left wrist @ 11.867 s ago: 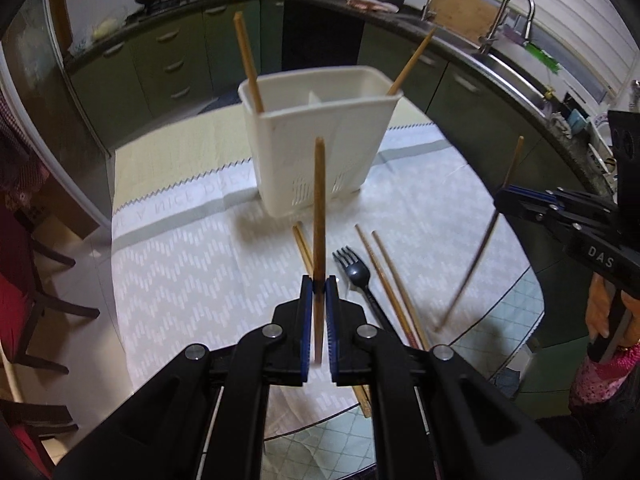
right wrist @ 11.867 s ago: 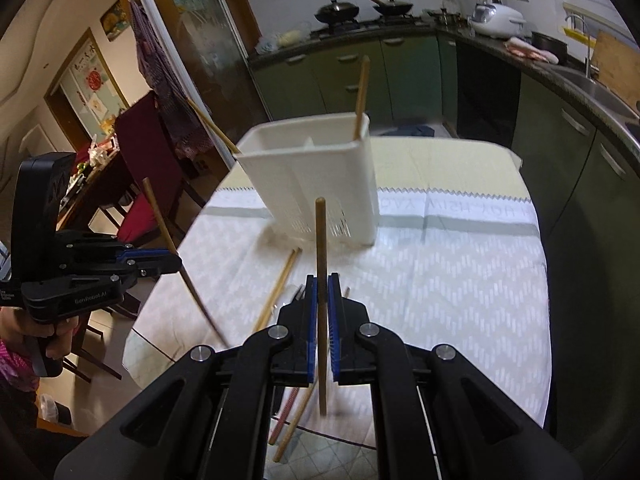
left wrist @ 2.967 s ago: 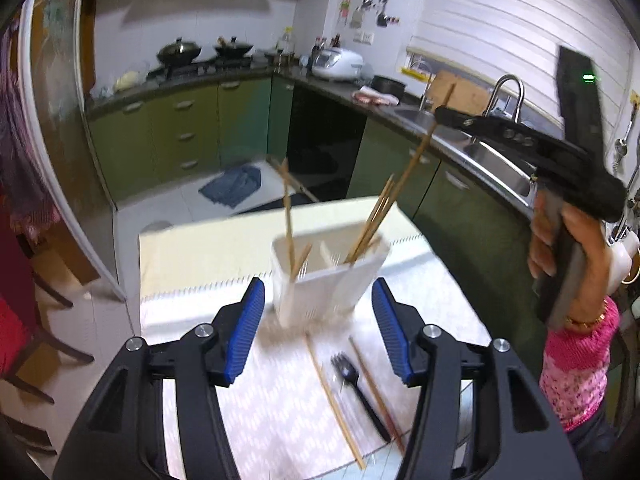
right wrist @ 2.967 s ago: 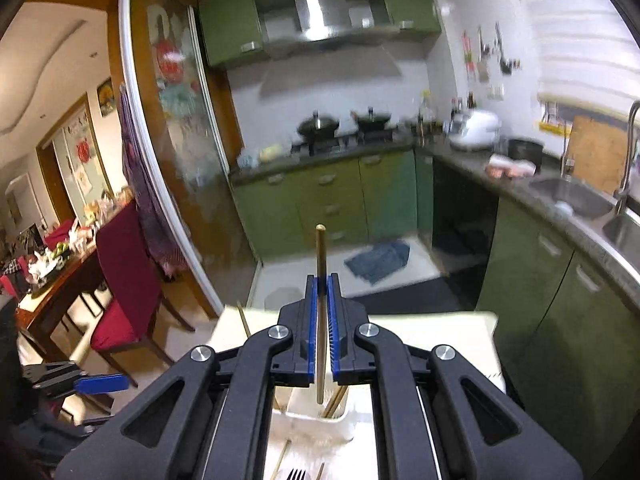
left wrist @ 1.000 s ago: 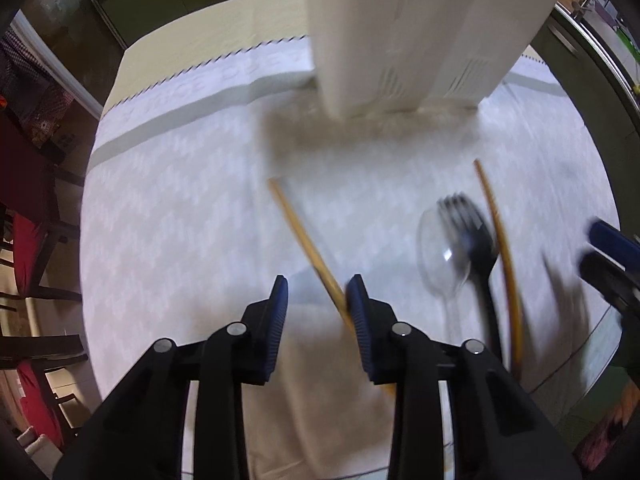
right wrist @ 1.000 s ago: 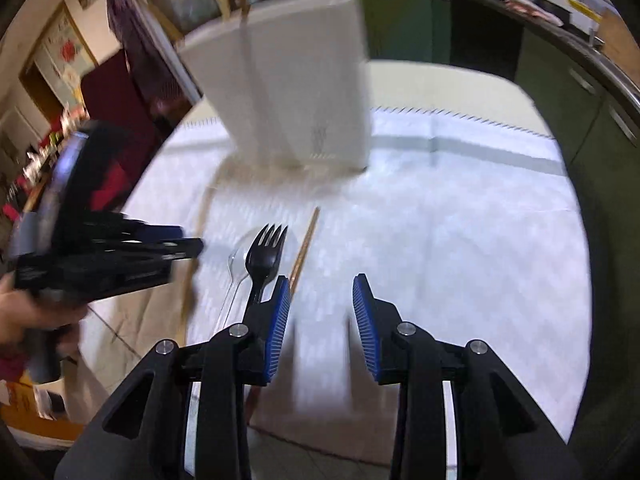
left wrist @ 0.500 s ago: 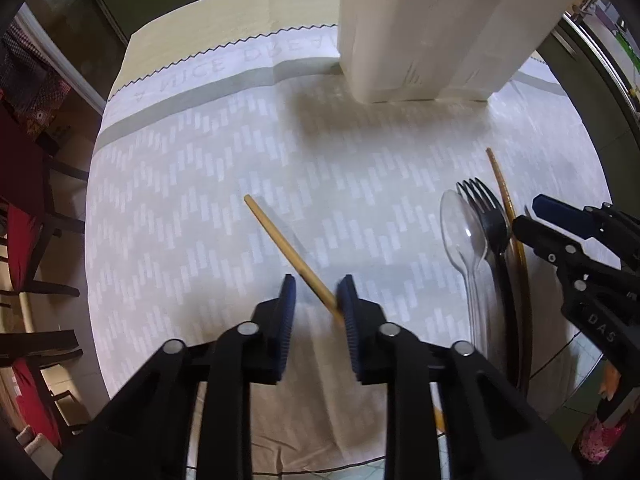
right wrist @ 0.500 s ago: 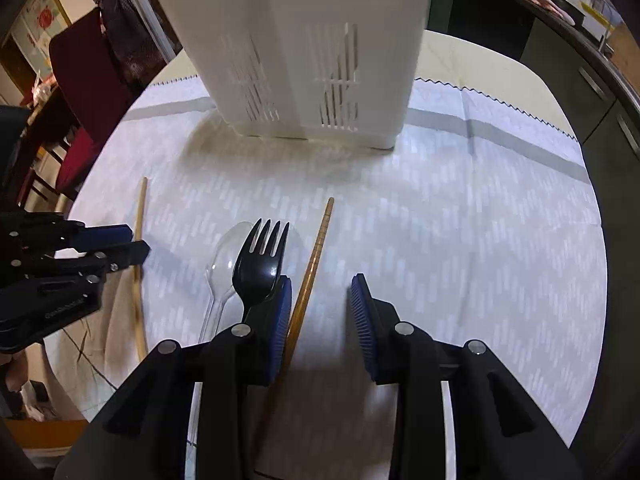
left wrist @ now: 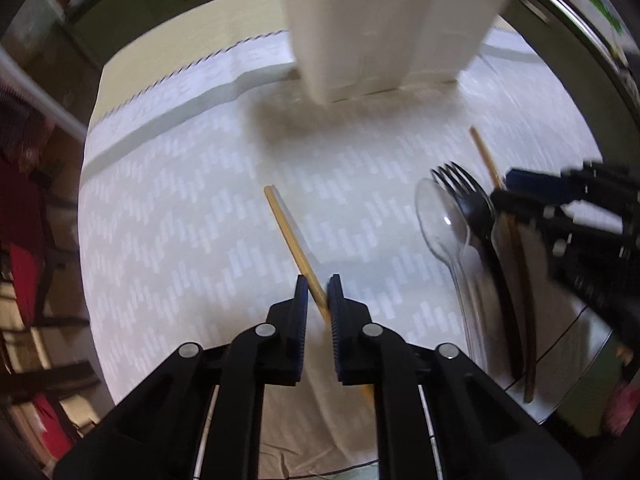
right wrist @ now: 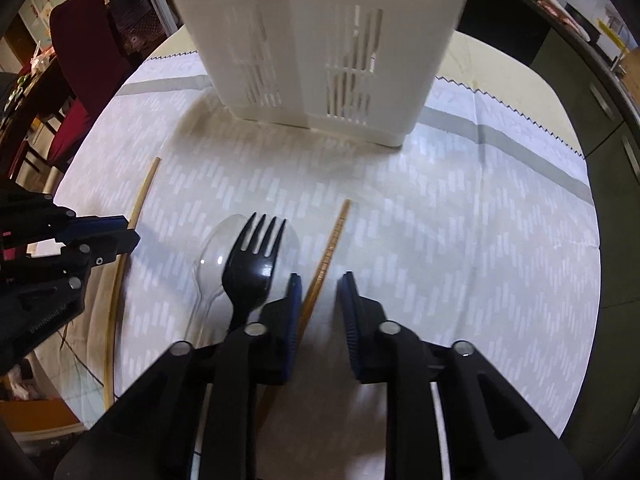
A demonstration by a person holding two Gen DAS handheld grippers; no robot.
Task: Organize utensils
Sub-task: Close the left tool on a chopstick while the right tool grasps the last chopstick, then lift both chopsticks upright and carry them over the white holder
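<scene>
My left gripper, bottom centre of its view, low over the cloth: fingers nearly closed around a chopstick, contact unclear. My right gripper, bottom centre: fingers partly open, straddling a second chopstick. Fork and clear spoon just left. Caddy at top centre.

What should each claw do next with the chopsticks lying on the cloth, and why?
Probably close both. The left claw has narrowed around one chopstick, and the right claw is open astride the other chopstick, beside the black fork. Once gripped, they could go into the white holder.
</scene>
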